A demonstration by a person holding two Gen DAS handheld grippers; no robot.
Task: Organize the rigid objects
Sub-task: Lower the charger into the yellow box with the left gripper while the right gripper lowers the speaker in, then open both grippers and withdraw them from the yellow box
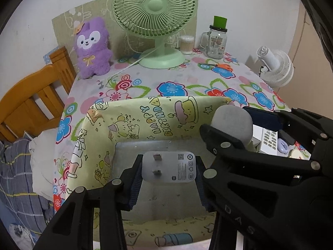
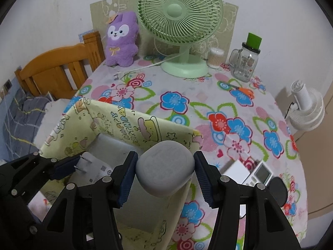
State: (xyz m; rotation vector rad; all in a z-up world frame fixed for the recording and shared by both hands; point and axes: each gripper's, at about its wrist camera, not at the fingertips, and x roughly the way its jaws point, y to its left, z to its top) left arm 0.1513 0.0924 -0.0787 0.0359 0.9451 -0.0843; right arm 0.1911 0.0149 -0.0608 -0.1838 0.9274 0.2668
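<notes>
Hovering over the yellow birthday-print box (image 1: 133, 123), the left gripper (image 1: 168, 170) is pinching the white plug adapter (image 1: 169, 167), prongs facing the camera, long axis spanning the jaws, directly above the box's grey floor. The right gripper (image 2: 165, 171) is clamping the rounded grey case (image 2: 165, 166) over the box's right wall (image 2: 179, 204), just beside the left and not yet fully inside.

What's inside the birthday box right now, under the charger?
The box shows a bare grey floor. The left gripper holds the white charger above it. Floor directly beneath the charger and near corners is hidden.
</notes>
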